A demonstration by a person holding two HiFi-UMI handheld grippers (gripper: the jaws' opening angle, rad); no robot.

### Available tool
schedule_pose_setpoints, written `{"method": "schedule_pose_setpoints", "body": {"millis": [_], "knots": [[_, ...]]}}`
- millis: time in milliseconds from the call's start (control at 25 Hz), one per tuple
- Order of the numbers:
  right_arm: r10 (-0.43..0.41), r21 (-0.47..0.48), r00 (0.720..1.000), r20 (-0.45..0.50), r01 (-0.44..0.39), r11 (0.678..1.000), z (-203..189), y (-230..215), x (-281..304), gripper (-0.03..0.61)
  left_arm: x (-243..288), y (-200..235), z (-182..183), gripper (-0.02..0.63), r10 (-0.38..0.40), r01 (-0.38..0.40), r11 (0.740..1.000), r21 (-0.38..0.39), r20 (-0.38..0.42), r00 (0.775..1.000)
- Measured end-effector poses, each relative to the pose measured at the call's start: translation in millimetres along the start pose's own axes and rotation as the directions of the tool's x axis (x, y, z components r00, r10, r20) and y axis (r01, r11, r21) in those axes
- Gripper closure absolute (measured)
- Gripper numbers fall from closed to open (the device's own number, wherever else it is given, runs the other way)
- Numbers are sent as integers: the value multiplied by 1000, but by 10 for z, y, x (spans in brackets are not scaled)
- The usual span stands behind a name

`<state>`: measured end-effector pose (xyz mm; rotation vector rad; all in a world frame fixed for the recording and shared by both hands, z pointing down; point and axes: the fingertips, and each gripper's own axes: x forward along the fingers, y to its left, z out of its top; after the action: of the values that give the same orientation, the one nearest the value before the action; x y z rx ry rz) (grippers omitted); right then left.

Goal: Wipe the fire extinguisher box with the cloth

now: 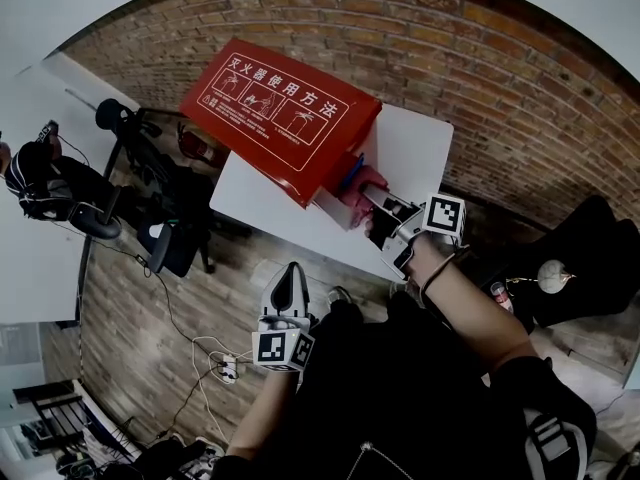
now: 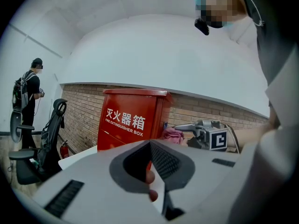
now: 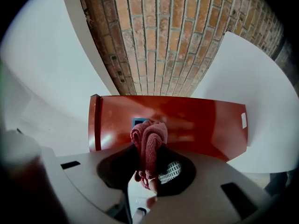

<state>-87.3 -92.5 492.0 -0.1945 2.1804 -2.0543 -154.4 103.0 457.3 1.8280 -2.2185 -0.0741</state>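
Fire extinguisher box (image 3: 196,125): glossy, smooth red, metal-looking. Cloth (image 3: 150,139): pink, knitted, fuzzy. Brick wall (image 3: 173,41): rough, matt. Table (image 1: 260,208): white, smooth.

Cloth (image 3: 149,136) lower end hidden inside right tongs (image 3: 148,169); blue patch (image 3: 136,121) on fire extinguisher box (image 3: 196,125) partly covered.

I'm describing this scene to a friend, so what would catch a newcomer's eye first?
The big red box stands on the white table against the brick wall. Beside it, the right claw grips a pink cloth, while the left claw hangs shut, off the table.
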Motion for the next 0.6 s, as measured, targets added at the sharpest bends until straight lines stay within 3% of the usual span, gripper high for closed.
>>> {"method": "schedule_pose_setpoints", "body": {"millis": [160, 600], "knots": [[-23, -16, 1000, -16, 22, 1000, 5, 104, -13, 474, 33, 22, 3, 584, -5, 5, 1000, -7, -10, 1000], [30, -37, 999, -31, -31, 999, 3, 617, 0, 474, 177, 99, 55, 583, -35, 35, 999, -10, 3, 999]]}}
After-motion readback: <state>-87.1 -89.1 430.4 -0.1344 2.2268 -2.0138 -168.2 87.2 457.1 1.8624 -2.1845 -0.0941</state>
